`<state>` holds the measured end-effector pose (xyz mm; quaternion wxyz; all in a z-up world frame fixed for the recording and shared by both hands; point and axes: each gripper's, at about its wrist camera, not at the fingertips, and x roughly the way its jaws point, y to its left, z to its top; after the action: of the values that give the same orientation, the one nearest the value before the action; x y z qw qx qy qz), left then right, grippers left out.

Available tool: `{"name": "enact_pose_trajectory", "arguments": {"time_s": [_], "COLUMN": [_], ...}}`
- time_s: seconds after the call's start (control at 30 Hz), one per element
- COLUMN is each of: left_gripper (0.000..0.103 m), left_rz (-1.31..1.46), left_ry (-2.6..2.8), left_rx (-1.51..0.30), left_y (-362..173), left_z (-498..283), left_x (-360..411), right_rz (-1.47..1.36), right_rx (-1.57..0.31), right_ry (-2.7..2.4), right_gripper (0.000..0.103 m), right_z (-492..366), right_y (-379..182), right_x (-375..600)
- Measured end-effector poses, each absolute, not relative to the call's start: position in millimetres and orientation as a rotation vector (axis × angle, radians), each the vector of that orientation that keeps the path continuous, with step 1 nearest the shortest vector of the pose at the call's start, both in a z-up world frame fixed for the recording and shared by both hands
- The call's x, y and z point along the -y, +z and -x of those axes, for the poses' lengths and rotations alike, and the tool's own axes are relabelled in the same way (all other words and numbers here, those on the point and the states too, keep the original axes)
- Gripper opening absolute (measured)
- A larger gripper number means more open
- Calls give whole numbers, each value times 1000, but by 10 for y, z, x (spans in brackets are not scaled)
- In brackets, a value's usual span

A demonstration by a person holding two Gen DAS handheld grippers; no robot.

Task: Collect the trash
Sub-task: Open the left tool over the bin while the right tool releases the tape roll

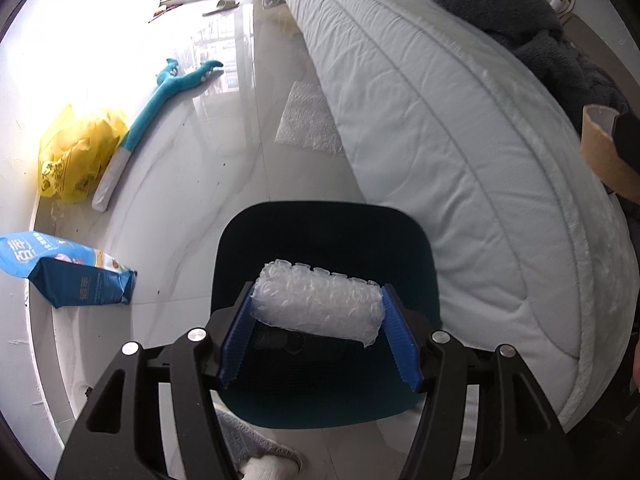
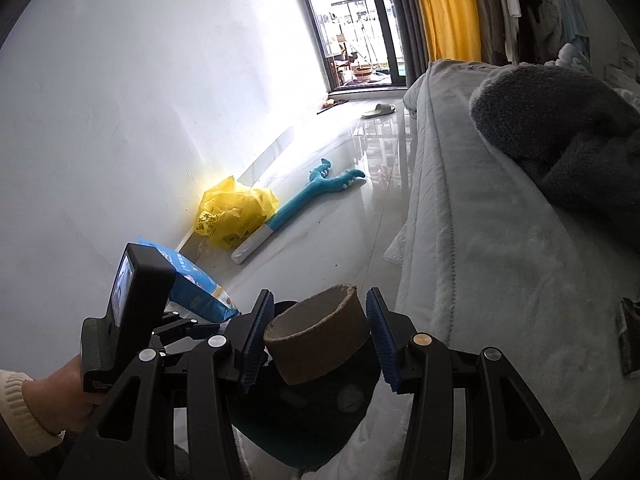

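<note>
The left gripper (image 1: 318,308) holds a roll of bubble wrap (image 1: 316,304) crosswise between its blue pads (image 1: 236,340), above a dark bin (image 1: 324,252). On the tiled floor (image 1: 224,152) lie a flat bubble wrap sheet (image 1: 306,120), a yellow plastic bag (image 1: 76,152), a teal plush toy (image 1: 160,96) and a blue package (image 1: 68,274). A white mattress (image 1: 440,128) is at the right.

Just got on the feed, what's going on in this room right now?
A person is clearing trash from a bedroom floor with two handheld grippers. The left gripper is shut on a roll of bubble wrap, held above a dark bin. The right gripper is shut on a cardboard tape core beside the bed. Left on the floor: a flat sheet of bubble wrap by the bed, a yellow plastic bag, a blue package and a teal plush toy near the wall.
</note>
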<state>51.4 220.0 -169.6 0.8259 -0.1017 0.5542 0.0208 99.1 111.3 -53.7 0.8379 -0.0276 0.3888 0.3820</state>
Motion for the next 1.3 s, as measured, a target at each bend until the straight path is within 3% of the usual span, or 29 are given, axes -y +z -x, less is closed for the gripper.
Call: {"name": "enact_pose_trajectory", "arguments": {"time_s": [0.1, 0.23, 0.5, 1.0, 1.3], "left_gripper": [66, 76, 81, 81, 71], "left_rz": [218, 228, 259, 279, 281], "left_ry": [41, 38, 70, 102, 63], "left_rx": [-1219, -1261, -1244, -1007, -880], "left_y": [-1792, -1892, -1851, -1266, -942], "left_z": [-491, -439, -341, -203, -198], "left_x": [-2258, -2356, -2644, -2961, -2928], "right_rz": [66, 78, 91, 184, 245], "right_rx": [-838, -868, -941, -1099, -1167], "right_ry": [818, 817, 807, 765, 749], "right_gripper": [49, 49, 49, 49, 49], "right_z": [-988, -998, -1063, -1092, -1051], "right_y": [-585, -691, -952, -1600, -1887], "right_x": [-1213, -1367, -1597, -1926, -2028]}}
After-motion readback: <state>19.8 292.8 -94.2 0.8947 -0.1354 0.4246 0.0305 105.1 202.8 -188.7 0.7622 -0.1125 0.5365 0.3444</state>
